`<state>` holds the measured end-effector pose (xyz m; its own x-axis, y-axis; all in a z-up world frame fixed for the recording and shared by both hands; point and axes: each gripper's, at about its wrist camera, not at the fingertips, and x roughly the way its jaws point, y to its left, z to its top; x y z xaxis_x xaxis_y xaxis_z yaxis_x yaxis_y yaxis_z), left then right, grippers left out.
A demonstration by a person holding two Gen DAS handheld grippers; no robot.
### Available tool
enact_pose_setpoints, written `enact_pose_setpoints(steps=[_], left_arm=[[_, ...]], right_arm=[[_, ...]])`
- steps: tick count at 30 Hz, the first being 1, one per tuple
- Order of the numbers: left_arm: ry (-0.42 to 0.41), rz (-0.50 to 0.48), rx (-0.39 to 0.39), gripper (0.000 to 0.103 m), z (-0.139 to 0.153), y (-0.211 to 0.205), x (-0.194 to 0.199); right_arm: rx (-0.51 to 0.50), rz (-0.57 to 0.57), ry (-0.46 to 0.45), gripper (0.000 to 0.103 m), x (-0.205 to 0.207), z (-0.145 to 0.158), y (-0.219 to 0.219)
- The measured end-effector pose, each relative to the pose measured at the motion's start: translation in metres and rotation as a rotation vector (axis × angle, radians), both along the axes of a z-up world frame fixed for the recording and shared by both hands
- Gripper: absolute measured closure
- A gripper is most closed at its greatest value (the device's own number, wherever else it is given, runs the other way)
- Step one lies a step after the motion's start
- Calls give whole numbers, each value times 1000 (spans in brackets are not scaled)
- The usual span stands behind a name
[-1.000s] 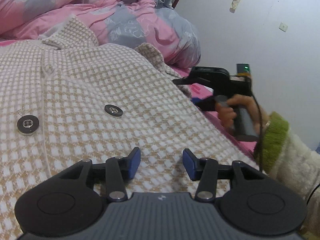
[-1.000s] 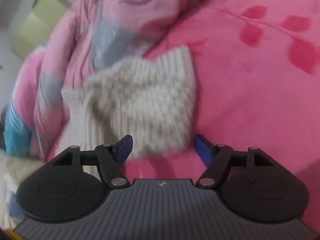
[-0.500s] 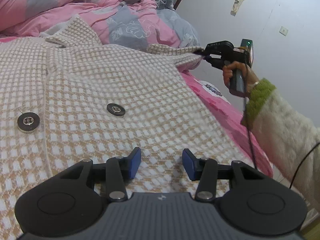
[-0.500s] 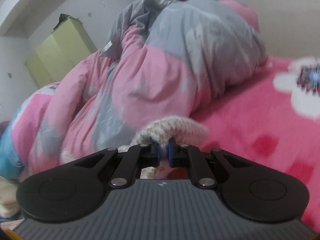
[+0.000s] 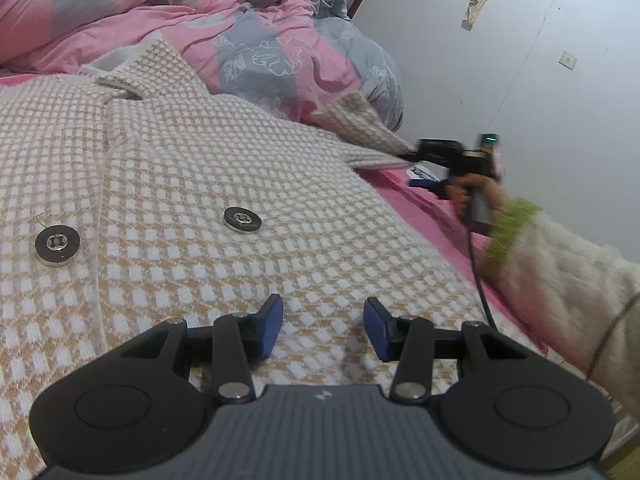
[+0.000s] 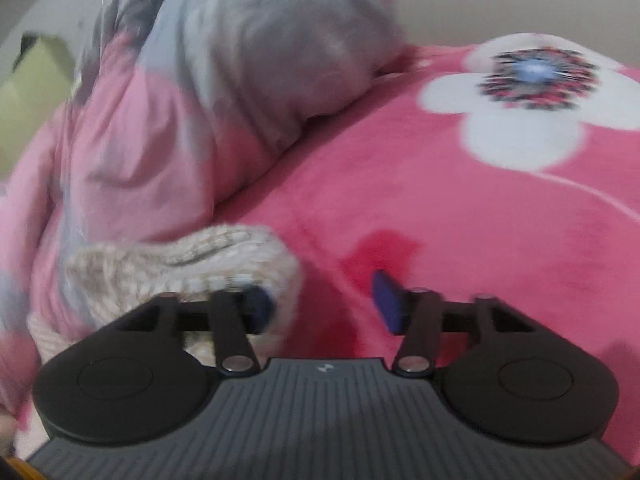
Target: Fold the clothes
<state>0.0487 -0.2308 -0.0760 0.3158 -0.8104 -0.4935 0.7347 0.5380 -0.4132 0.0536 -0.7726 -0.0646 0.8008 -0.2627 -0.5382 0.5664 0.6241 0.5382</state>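
A beige-and-white checked coat [image 5: 208,184] with dark round buttons [image 5: 242,220] lies spread flat on the bed. My left gripper [image 5: 324,322] hovers open just above its lower front, with nothing between the blue pads. The coat's sleeve [image 5: 360,128] stretches out to the right toward my right gripper [image 5: 416,155], held by a hand in a green-cuffed fuzzy sleeve [image 5: 508,232]. In the right wrist view the right gripper [image 6: 324,304] stands open; the knitted sleeve cuff [image 6: 192,256] rests against its left finger, not pinched. This view is blurred.
A rumpled pink-and-grey duvet [image 5: 248,40] is piled behind the coat. A pink floral blanket [image 6: 460,200] covers the bed to the right of the cuff. The bed's right edge runs along a white wall [image 5: 520,80].
The right gripper, shut on the sleeve cuff half a second ago, has pulled the sleeve outward and lower, then opened. The left gripper has stayed open over the coat.
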Motion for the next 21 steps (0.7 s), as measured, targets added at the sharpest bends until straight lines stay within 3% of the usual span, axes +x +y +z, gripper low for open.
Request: enact_pose_setpoints(steps=[1,6,7,9,11,13,17,21], left_arm=[[0,0,1,57,0,-1,0],[-2,2,4,57,0,0,-3],[-3,2,4,57,0,0,-3],[-1,2,2,57,0,0,-2],[3,2,-1,57,-1,1,-2],[9,2,-5,57,-1,1,-1],[16,1,-9,57,-2,2,0],[30,4,-14,57,-1,5,1]], right_arm=[[-4,15,-4,48,-15,7,3],[-215,151,88,41,-92,75,51],[-257,178,107,36,-107,89,61],[-335,220,151,12,-137,114,77],[-340,158,237,12,-159,127,70],[-258,74,284,12,-184,134,60],[-190,68,211,10,-224,149,81],[-250,212,119,1,-235,163,143]])
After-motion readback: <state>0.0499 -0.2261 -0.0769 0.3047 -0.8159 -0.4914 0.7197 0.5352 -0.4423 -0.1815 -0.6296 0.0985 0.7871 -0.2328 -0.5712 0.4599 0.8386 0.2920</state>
